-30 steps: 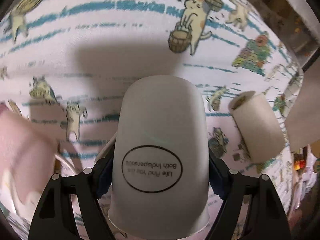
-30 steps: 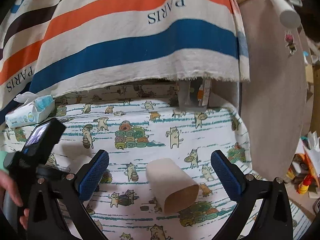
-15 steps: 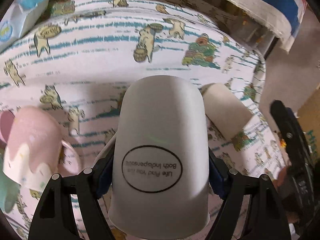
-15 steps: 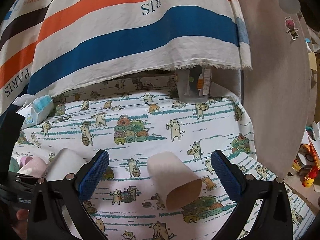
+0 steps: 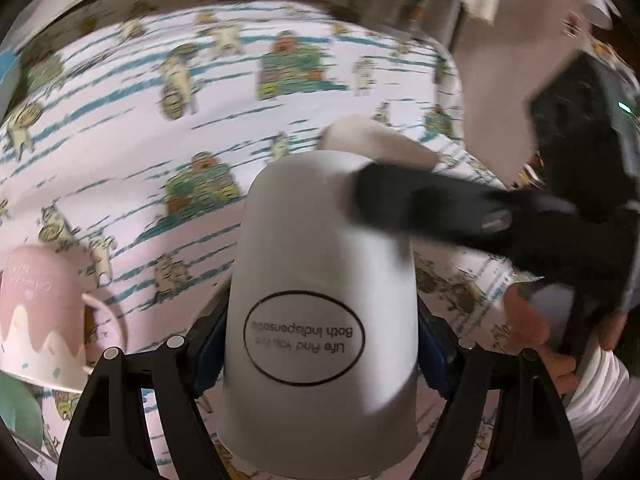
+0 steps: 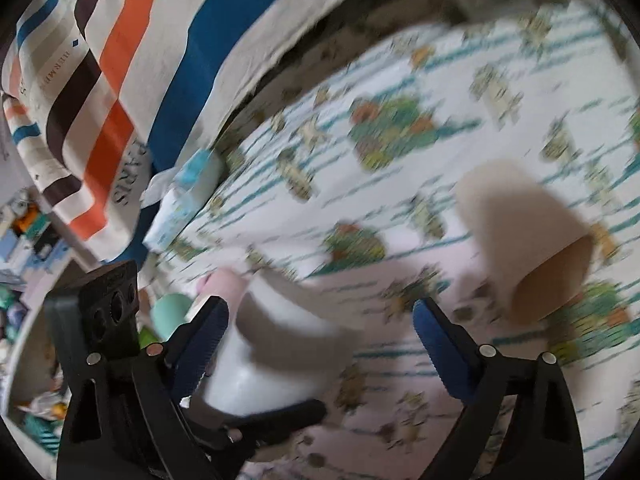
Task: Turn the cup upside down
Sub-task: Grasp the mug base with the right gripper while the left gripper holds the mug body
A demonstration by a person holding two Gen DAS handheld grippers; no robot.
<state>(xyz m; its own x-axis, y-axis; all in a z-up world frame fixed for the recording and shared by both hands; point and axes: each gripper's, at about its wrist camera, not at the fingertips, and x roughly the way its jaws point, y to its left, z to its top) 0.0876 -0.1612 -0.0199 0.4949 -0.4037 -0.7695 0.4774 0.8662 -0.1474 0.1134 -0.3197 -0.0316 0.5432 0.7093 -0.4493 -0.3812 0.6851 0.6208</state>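
Note:
My left gripper (image 5: 320, 344) is shut on a white cup (image 5: 320, 300) with an oval black label; its closed base points away from the camera and its wide rim is near me. My right gripper (image 6: 320, 332) is open, its blue pads wide apart, and it has come up to the same white cup (image 6: 276, 344), which lies between its jaws near the left pad. One black right finger (image 5: 432, 208) crosses the cup's far end in the left wrist view. Both views are motion-blurred.
A tan cup (image 6: 528, 248) lies on its side on the cat-print tablecloth (image 6: 440, 80). A pink mug (image 5: 44, 320) and a green cup (image 6: 170, 314) stand left. A tissue pack (image 6: 188, 196) sits by the striped cloth (image 6: 120, 80).
The right gripper has swung left and down to the white cup and now straddles it. The left gripper, still holding the cup, has tilted so more of the table shows.

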